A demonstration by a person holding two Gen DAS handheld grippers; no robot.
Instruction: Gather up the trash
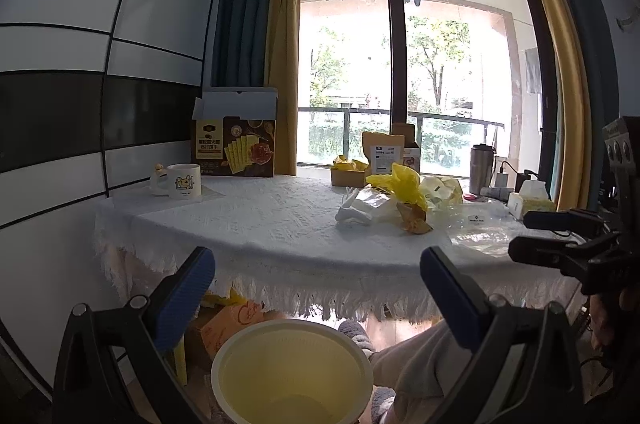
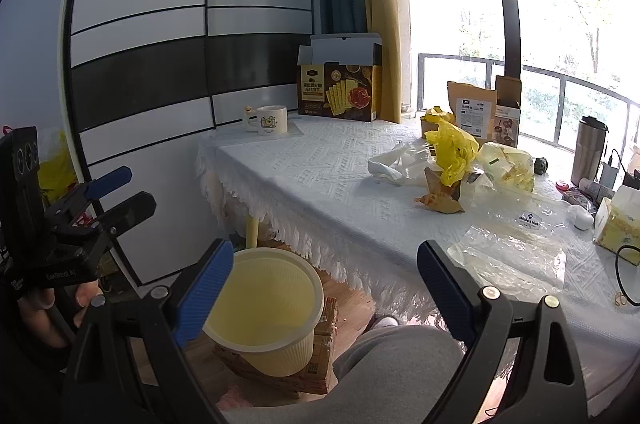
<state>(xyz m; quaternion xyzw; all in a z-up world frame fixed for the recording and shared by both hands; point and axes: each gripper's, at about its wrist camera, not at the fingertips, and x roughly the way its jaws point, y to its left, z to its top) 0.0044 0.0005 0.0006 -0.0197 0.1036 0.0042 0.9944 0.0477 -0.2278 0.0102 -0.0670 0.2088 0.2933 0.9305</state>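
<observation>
I hold both grippers, left (image 1: 316,288) and right (image 2: 324,284), spread wide, empty. The yellow bin (image 2: 276,308) sits below the table edge (image 2: 320,224), handy for dropping wrappers (image 2: 452,148).

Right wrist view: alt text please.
Open right tool hangs above a pale yellow bin beside a white-clothed table littered with a yellow plastic bag and clear wrappers; the left tool is at far left.
</observation>
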